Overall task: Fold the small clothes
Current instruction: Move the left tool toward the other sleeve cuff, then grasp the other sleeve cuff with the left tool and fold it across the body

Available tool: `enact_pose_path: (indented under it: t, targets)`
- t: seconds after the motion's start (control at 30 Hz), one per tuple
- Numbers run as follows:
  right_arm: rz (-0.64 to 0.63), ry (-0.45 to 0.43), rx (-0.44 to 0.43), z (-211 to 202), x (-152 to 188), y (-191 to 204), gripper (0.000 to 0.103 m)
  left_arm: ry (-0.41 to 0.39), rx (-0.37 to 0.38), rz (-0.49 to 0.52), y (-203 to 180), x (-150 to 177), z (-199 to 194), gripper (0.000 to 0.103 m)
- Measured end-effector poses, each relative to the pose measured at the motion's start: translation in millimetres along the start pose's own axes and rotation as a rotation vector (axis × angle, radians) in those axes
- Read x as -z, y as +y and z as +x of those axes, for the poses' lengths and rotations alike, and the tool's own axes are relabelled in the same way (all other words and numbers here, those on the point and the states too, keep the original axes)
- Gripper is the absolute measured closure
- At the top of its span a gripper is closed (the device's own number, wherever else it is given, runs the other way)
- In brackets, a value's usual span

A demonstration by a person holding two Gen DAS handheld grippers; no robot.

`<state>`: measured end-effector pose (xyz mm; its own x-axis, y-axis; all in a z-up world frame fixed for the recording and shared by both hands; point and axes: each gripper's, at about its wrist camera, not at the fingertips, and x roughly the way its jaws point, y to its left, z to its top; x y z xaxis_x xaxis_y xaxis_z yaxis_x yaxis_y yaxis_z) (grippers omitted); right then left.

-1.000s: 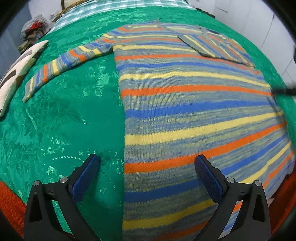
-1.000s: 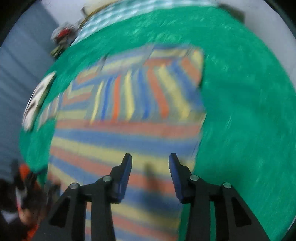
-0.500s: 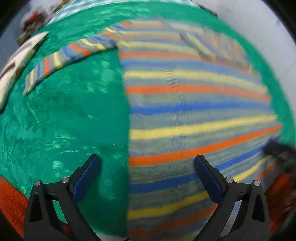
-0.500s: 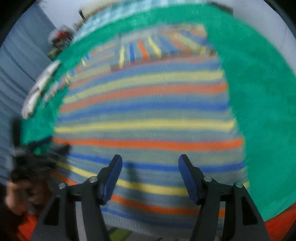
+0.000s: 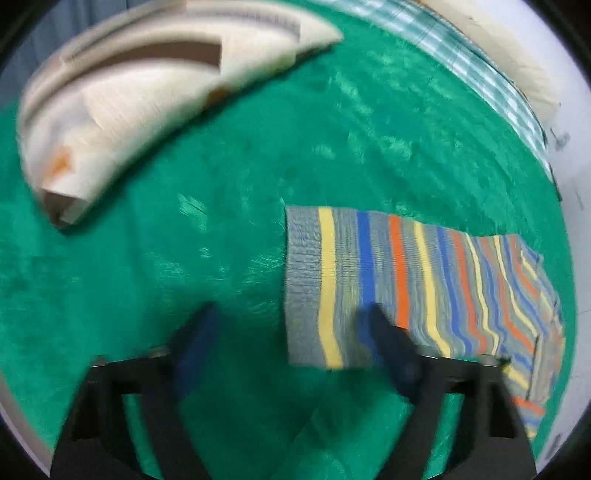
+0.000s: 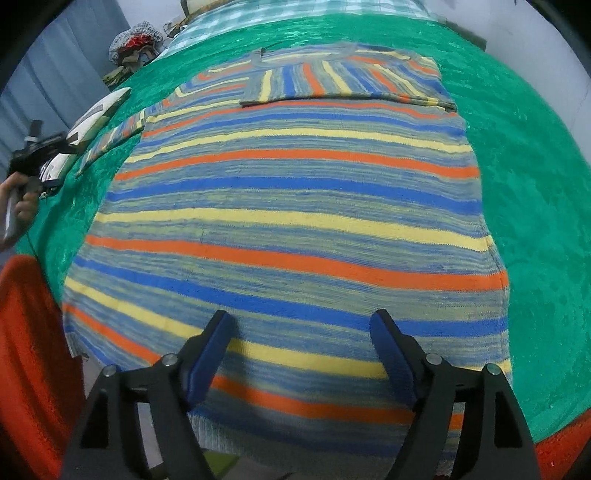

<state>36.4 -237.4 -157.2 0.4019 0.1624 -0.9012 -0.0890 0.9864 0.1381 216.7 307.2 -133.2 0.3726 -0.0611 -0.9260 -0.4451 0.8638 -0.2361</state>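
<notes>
Fingers on our left gripper [image 5: 291, 328] and right gripper [image 6: 301, 338] are spread wide, holding nothing. One sleeve [image 6: 343, 83] is folded across the sweater [image 6: 288, 221] ahead of our right fingers. The other sleeve [image 5: 369, 280], its cuff between our left fingers, remains unfolded, as does the body.

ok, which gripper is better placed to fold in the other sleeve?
Left. The left gripper is open at the cuff of the outstretched sleeve. The right gripper is open over the sweater hem, far from that sleeve.

A home bedroom: green bedspread [image 6: 524, 155], pillow [image 5: 147, 88], checked sheet [image 6: 280, 7]
</notes>
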Motion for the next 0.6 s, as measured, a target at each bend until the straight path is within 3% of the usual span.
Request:
enact_pose_path:
  t: [0.07,0.1,0.17,0.27,0.4,0.53,0.6]
  targets:
    - [-0.006,-0.003,0.006,0.7,0.5,2.8,0.024,-0.02,0.011,-0.007,-5.3,-0.5,4.1,0.064]
    - [-0.007,-0.004,0.007,0.7,0.9,2.9,0.024,-0.04,0.01,0.007,-12.0,-1.8,1.3,0.1]
    - [-0.007,-0.004,0.007,1.2,1.0,2.8,0.023,-0.062,0.03,0.02,-26.5,-5.3,-8.4,0.1]
    - [-0.003,-0.003,0.002,1.3,0.5,2.4,0.022,-0.162,0.06,0.178,-80.1,-7.4,-49.7,0.1]
    - [-0.009,-0.003,0.0,2.2,0.6,3.9,0.02,-0.229,0.202,0.424,-185.3,9.6,-101.8,0.1]
    - [-0.01,-0.001,-0.006,3.0,0.5,3.9,0.018,-0.225,0.374,0.579,-278.7,44.3,-121.8,0.1]
    - [-0.008,-0.003,-0.012,2.6,0.7,3.2,0.018,-0.191,0.413,0.632,-316.5,62.5,-111.5,0.094]
